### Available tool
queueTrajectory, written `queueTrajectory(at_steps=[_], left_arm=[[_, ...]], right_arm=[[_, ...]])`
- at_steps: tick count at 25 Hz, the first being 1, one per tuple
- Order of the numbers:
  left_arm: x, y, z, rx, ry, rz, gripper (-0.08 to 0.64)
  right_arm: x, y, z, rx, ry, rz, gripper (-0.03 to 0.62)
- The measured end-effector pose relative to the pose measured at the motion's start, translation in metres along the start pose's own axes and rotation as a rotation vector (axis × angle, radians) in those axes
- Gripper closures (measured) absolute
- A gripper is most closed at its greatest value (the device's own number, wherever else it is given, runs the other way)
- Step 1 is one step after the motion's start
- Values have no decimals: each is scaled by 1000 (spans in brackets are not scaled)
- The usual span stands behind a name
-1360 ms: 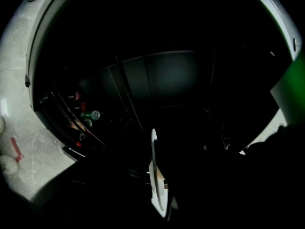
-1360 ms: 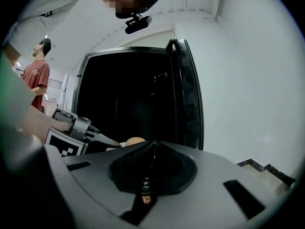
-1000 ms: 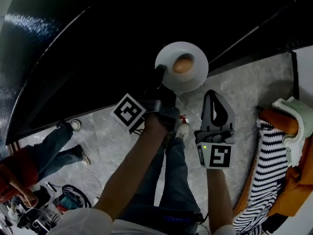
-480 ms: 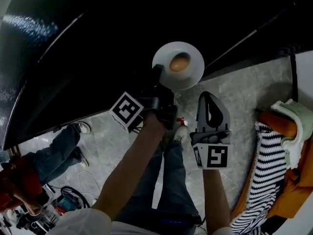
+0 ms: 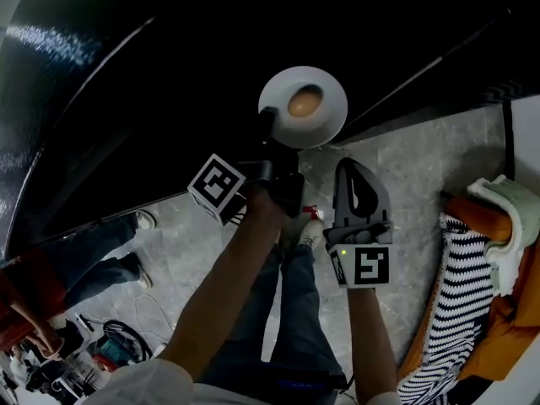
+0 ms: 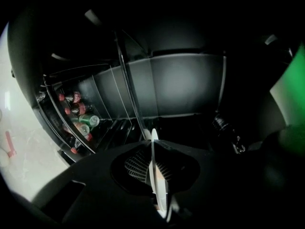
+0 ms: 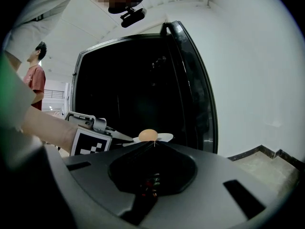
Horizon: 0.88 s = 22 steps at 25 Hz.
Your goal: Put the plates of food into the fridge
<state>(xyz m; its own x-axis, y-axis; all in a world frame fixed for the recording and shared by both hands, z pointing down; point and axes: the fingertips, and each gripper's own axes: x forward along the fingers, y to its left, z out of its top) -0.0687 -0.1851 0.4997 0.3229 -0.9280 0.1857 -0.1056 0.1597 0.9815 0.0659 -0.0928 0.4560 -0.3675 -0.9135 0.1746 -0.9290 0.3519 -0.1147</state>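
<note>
The plate, food on it, hangs before the open fridge, its near rim in my left gripper. My right gripper sits just right of it, slightly behind (drinks stand in the door rack, left).

To your right, a black-and-white striped cloth lies against orange fabric. At your left, a person in jeans stands on the grey stone floor, near tangled cables. Red-capped bottles lie beside a green can.
</note>
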Motion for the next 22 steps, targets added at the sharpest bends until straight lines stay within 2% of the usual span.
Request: queueTrajectory(at_steps=[10,16,22], left_arm=[[6,-2,3,-2,-29,-5,543],[9,0,2,4,-28,2,543],[12,2,-1,-15,-17,0,541]], right_arm=[[14,5,-11,-22,36,38,581],[32,11,-12,-87,68,48,578],[41,16,-18,-63,88,91,526]])
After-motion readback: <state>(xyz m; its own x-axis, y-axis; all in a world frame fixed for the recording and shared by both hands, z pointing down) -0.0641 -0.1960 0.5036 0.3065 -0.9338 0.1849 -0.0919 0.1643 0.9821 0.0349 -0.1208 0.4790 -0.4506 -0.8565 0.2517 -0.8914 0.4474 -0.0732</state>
